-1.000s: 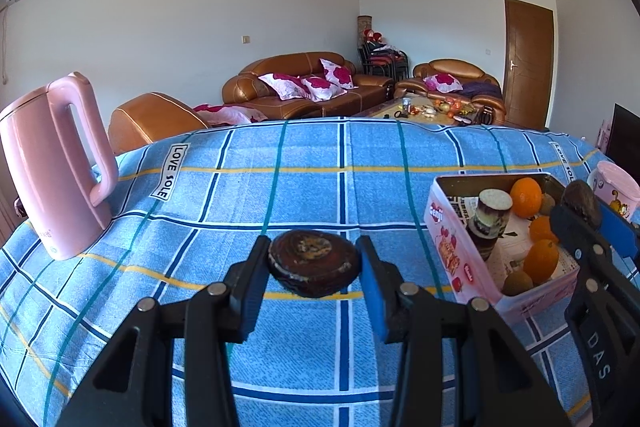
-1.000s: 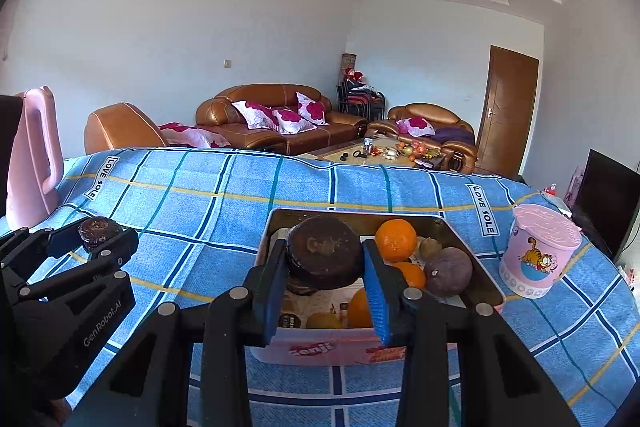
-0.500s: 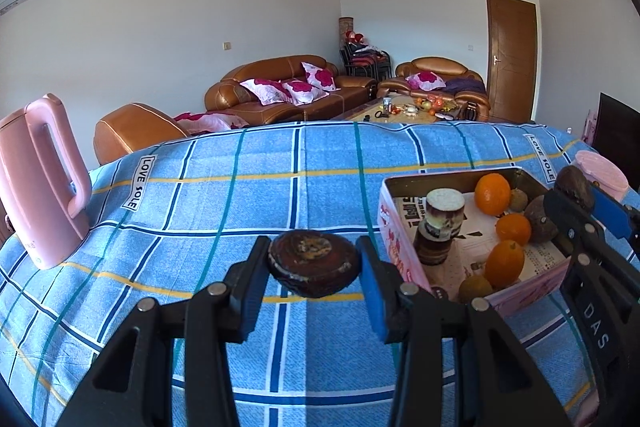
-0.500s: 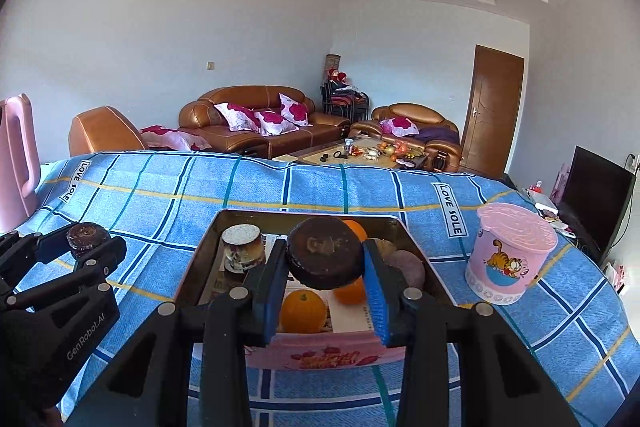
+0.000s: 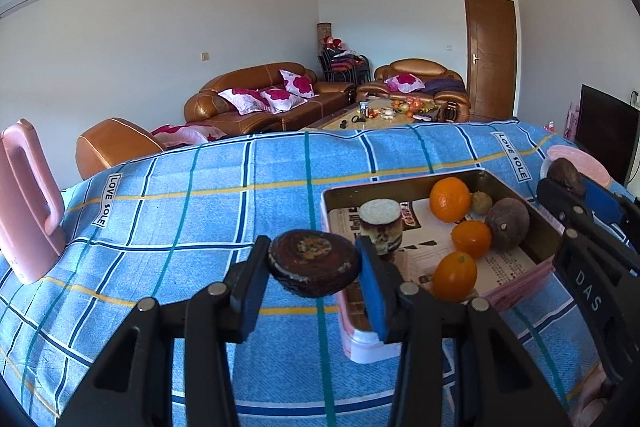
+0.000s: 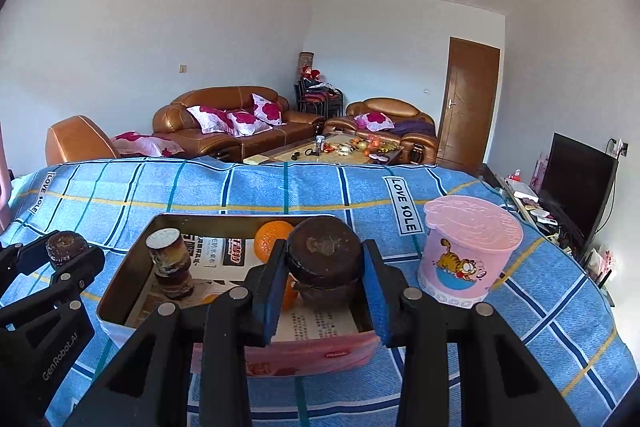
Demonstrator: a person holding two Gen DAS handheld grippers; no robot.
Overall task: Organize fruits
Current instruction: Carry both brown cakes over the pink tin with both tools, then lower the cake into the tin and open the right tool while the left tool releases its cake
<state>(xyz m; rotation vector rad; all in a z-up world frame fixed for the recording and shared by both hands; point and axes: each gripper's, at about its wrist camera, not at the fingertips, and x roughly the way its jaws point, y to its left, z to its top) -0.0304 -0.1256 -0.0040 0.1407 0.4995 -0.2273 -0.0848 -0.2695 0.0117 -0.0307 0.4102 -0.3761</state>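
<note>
Both my tongs, left (image 5: 314, 265) and right (image 6: 325, 267), still grasping dark fruit, have swung toward the tin (image 5: 404, 187) at two o'clock, ready for dropping.

Oranges (image 5: 449, 199) and brown fruits (image 5: 507, 223) lie in the pink tin (image 5: 362, 343).

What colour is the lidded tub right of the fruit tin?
Pink, with an orange cartoon cat printed on its side: the tub shows best in the right wrist view.

A blue checked cloth (image 5: 200, 211) is covering the table — a pink tin box (image 6: 304, 355), a pink lidded cup (image 6: 468, 255) and a pink kettle (image 5: 28, 203) are resting on it.
</note>
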